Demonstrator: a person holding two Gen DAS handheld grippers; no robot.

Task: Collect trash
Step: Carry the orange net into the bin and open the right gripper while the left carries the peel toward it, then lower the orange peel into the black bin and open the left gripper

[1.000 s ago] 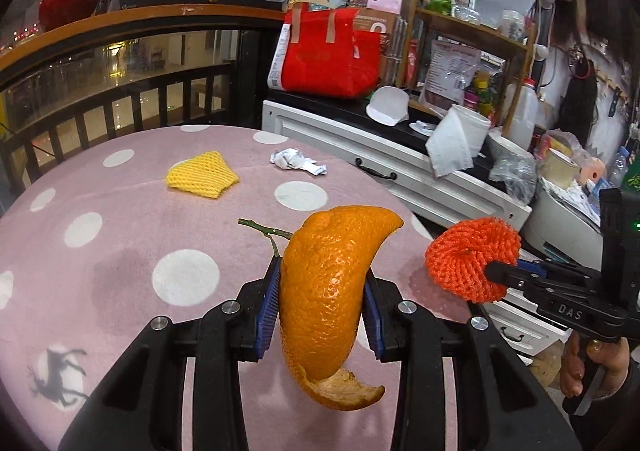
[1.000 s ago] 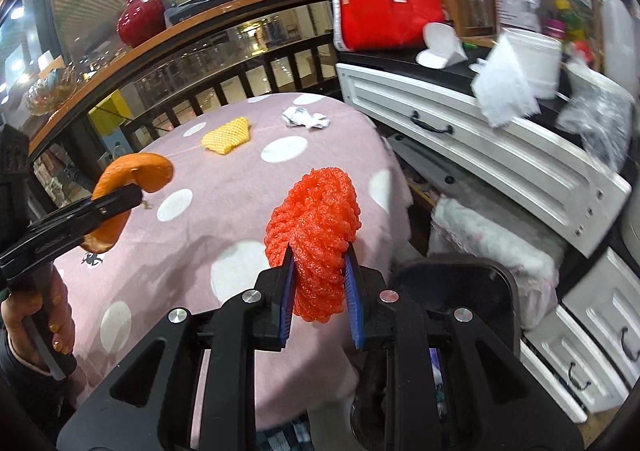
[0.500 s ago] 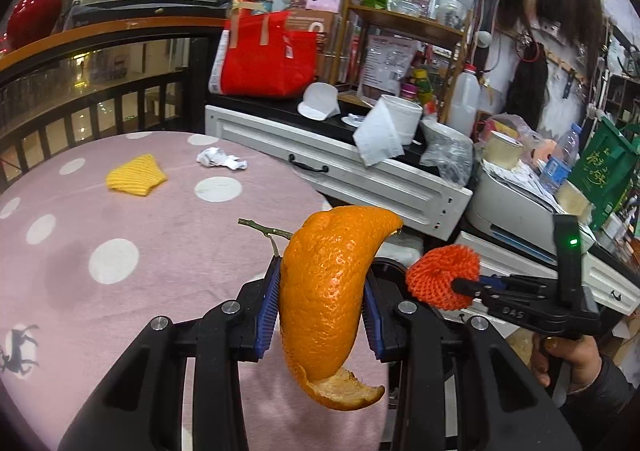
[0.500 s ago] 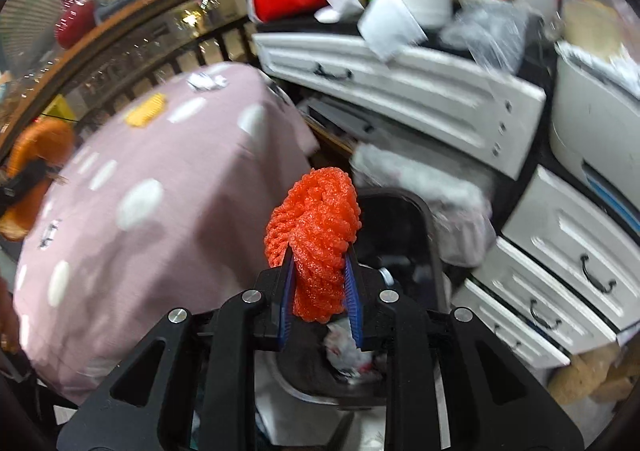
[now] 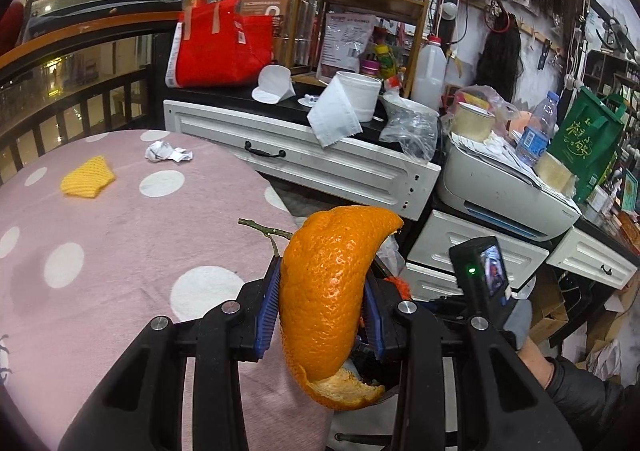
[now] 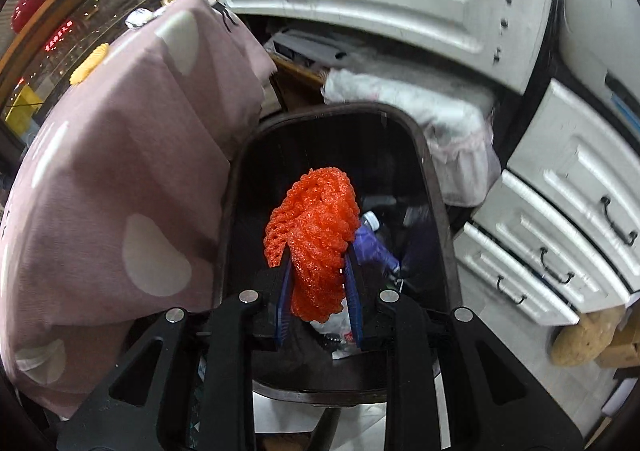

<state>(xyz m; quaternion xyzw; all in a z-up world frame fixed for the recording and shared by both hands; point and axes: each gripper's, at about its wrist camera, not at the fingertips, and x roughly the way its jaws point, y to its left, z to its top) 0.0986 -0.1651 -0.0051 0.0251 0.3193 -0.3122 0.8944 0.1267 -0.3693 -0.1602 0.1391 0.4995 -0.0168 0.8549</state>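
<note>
My left gripper (image 5: 322, 283) is shut on a curved orange peel (image 5: 332, 251) with a twig, held above the right edge of the pink dotted table (image 5: 120, 251). My right gripper (image 6: 316, 279) points steeply down into a dark trash bin (image 6: 432, 187) beside the table. A red foam net (image 6: 314, 227) stands between its blue pads; the jaws are opening, and the pads still touch the net. Trash lies at the bin's bottom. A yellow foam net (image 5: 86, 181) and a crumpled paper (image 5: 166, 151) lie far back on the table.
White drawer units (image 6: 400, 3) stand close behind and to the right of the bin. A white bundle (image 6: 420, 107) lies on the floor just past the bin's rim. A printer (image 5: 500, 191) and a cluttered counter top the drawers. The person's hand (image 5: 532, 355) holds the right gripper.
The right gripper has dropped from beside the table into the mouth of the bin, tilting downward with the red net. The left gripper has carried the peel rightward toward the table's edge.
</note>
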